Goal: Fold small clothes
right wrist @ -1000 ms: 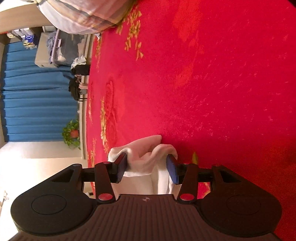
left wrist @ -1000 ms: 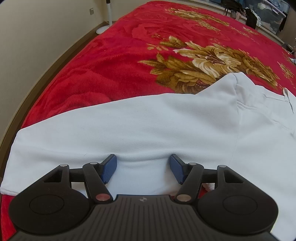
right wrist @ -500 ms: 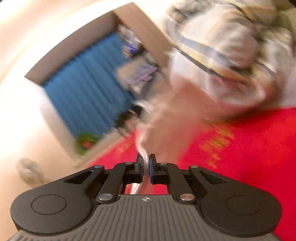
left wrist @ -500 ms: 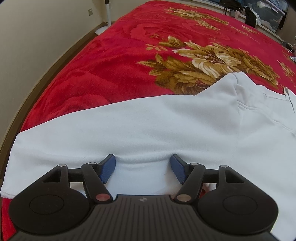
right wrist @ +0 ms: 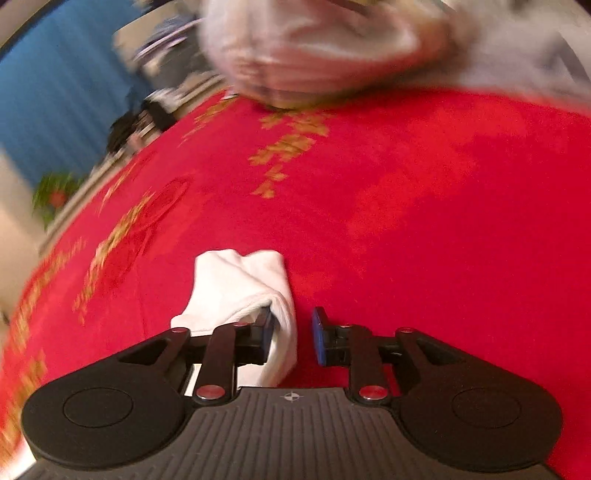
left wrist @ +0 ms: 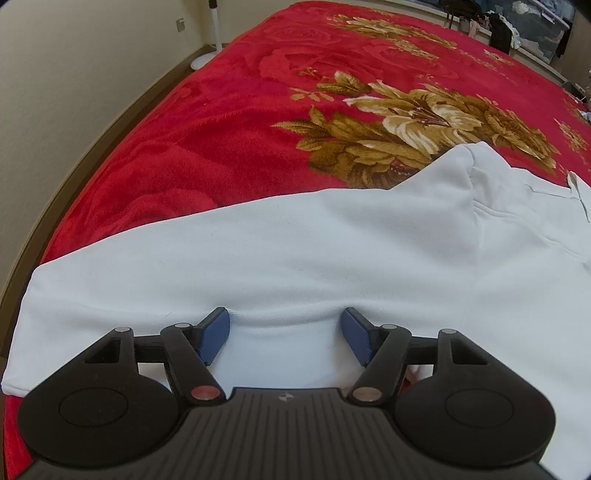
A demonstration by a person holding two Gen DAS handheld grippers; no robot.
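Note:
A white garment [left wrist: 295,251] lies spread on the red flowered blanket [left wrist: 221,147]. My left gripper [left wrist: 284,321] points down onto its near part, jaws wide, with a low ridge of the fabric between the blue pads [left wrist: 216,332]. In the right wrist view a bunched sleeve-like end of white cloth [right wrist: 236,284] rests on the blanket. My right gripper [right wrist: 293,321] is just over it and its jaws are opening. A fold of the cloth leans on the left pad [right wrist: 267,328], and a gap shows before the right pad.
The bed's left edge runs along a cream wall, with a white fan stand [left wrist: 207,55] on the floor beyond. Dark clutter and a storage box [left wrist: 498,29] sit past the far end. Blurred striped bedding [right wrist: 314,48], a blue curtain [right wrist: 55,74] and a plant [right wrist: 51,195] lie ahead of the right gripper.
The right gripper rolled from sideways to upright, shut on the white cloth midway, and now stands parted with the cloth loose at its left pad. The left gripper stayed put.

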